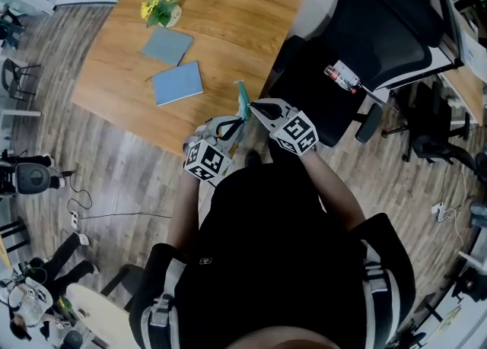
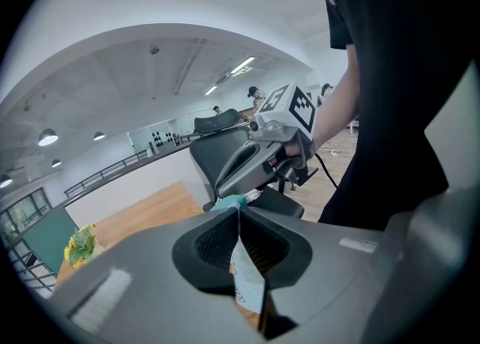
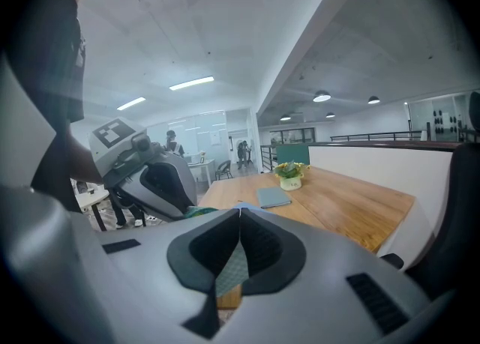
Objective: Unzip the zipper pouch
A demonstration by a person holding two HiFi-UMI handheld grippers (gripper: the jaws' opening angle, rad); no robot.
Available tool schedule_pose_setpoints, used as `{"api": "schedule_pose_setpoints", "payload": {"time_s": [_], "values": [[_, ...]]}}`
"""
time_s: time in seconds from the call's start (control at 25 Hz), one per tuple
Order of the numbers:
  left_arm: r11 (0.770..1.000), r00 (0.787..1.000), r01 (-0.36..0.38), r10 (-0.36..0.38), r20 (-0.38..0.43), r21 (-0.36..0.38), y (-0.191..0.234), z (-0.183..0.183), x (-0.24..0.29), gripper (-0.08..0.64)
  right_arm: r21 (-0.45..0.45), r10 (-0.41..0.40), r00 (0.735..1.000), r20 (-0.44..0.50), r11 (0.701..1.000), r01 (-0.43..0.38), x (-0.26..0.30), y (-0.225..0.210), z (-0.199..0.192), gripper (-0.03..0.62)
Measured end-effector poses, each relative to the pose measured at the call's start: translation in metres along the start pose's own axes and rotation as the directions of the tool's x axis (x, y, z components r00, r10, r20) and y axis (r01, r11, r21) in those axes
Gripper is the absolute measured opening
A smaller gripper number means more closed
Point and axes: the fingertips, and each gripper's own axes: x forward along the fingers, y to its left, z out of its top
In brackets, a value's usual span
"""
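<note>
Pinching the zipper pouch (image 1: 243,101) aloft at the near edge of the table (image 1: 228,36) with left gripper (image 1: 237,122) and right gripper (image 1: 253,106), both clamped on it; likely best: anchoring left, drawing right along the zip.

Left gripper (image 1: 237,123) and right gripper (image 1: 254,106) close together, tips nearly meeting, both clamped on zipper pouch (image 1: 243,97), forearms angled inward

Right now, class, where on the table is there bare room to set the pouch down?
Bare: the table side between the upper blue pad, the lower blue pad and the black chair; also its near left corner. Crowded: around the flower pot and pads, and the near edge, where the left gripper and right gripper pinch the pouch.
</note>
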Motion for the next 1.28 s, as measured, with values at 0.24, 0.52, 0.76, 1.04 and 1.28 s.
{"api": "schedule_pose_setpoints", "payload": {"time_s": [0.24,0.52,0.76,1.04,1.28], "values": [[1.0,1.0,0.0,0.0,0.007,-0.009,0.003,-0.002,-0.005,0.011,-0.001,-0.006,1.0,-0.004,1.0,0.006,0.006,-0.001,0.001,0.008],[1.0,1.0,-0.002,0.002,0.007,-0.013,0.001,-0.002,-0.008,0.011,-0.004,-0.007,1.0,-0.007,1.0,0.007,0.007,0.001,0.001,0.008],[1.0,1.0,0.005,-0.005,0.015,-0.019,0.001,-0.001,-0.01,0.011,-0.002,-0.022,1.0,-0.014,1.0,0.022,0.007,-0.003,-0.001,0.008],[1.0,1.0,0.015,-0.014,0.022,-0.019,-0.003,0.002,-0.012,0.011,0.003,-0.037,0.999,-0.016,0.999,0.037,0.004,-0.007,-0.005,0.008],[1.0,0.999,0.019,-0.018,0.027,-0.018,-0.004,0.004,-0.013,0.011,0.006,-0.049,0.999,-0.017,0.999,0.049,0.003,-0.011,-0.006,0.008]]}}
